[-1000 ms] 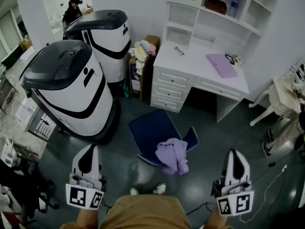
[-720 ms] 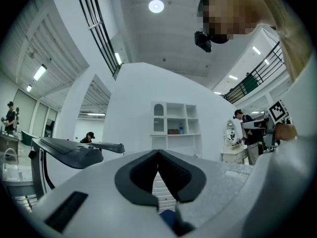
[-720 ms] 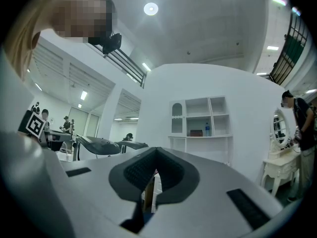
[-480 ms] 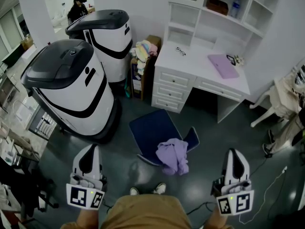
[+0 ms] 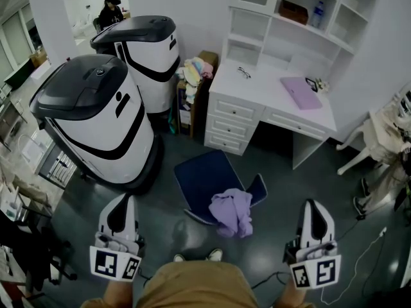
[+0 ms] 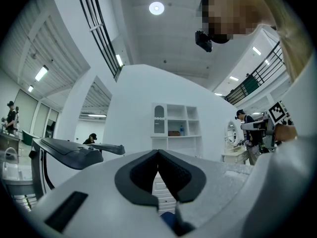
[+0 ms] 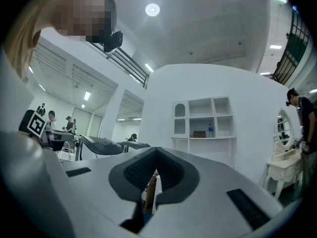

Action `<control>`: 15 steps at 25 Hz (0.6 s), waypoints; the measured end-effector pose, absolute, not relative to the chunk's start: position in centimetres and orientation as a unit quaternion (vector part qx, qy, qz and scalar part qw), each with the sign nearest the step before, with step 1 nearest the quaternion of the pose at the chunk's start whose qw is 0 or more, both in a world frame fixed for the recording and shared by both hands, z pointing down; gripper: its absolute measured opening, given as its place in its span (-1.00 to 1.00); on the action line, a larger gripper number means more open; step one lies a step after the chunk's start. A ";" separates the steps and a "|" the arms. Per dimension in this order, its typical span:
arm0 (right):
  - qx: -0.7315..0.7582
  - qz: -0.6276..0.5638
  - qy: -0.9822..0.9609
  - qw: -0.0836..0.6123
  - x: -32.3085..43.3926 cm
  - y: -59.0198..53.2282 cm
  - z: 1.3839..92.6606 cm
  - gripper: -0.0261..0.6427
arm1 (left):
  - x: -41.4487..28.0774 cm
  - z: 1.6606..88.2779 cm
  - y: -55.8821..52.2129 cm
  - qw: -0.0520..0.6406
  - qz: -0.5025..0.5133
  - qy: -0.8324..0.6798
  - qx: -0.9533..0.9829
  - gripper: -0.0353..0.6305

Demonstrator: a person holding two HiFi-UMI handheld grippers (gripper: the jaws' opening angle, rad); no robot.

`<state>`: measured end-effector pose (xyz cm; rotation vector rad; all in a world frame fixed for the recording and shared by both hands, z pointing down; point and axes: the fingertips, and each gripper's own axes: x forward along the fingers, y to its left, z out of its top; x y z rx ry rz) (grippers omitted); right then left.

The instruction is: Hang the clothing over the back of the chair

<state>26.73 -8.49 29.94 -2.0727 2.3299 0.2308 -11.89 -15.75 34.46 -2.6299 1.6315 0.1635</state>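
Note:
A lavender piece of clothing [image 5: 232, 212] lies bunched on the near right corner of a chair with a blue seat [image 5: 204, 177], right beside the chair's blue back [image 5: 259, 186]. The chair stands on the dark floor in front of me. My left gripper [image 5: 122, 201] is held low at the left, well apart from the chair; its jaws are shut and empty [image 6: 158, 155]. My right gripper [image 5: 311, 205] hangs at the right, equally far from the clothing, with its jaws shut on nothing [image 7: 156, 157]. Both grippers point roughly level toward the desk wall.
Two large white-and-black machines [image 5: 96, 120] [image 5: 138, 47] stand at the left. A white desk [image 5: 257, 92] with drawers and shelves carries a purple flat item [image 5: 299, 90]. A pile of clothes [image 5: 194, 69] sits beside it. A white chair [image 5: 372, 133] and a floor cable [image 5: 363, 252] are at the right.
The head view has shifted very slightly. Both grippers, the chair and the clothing stay where they were.

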 end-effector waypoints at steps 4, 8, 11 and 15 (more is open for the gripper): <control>-0.659 0.073 0.749 0.002 26.7 -8.6 29.9 -0.91 | -11.2 34.2 -15.6 0.022 0.054 0.523 -0.850 -0.88; -0.656 0.069 0.752 -0.002 26.8 -8.6 30.1 -0.91 | -10.5 34.3 -15.4 0.019 0.051 0.519 -0.853 -0.88; -0.653 0.068 0.755 -0.006 26.9 -8.8 30.1 -0.91 | -10.1 34.4 -15.3 0.017 0.049 0.519 -0.853 -0.88; -0.653 0.063 0.755 -0.009 27.5 -8.6 30.6 -0.91 | -9.1 34.5 -15.3 0.016 0.046 0.516 -0.855 -0.88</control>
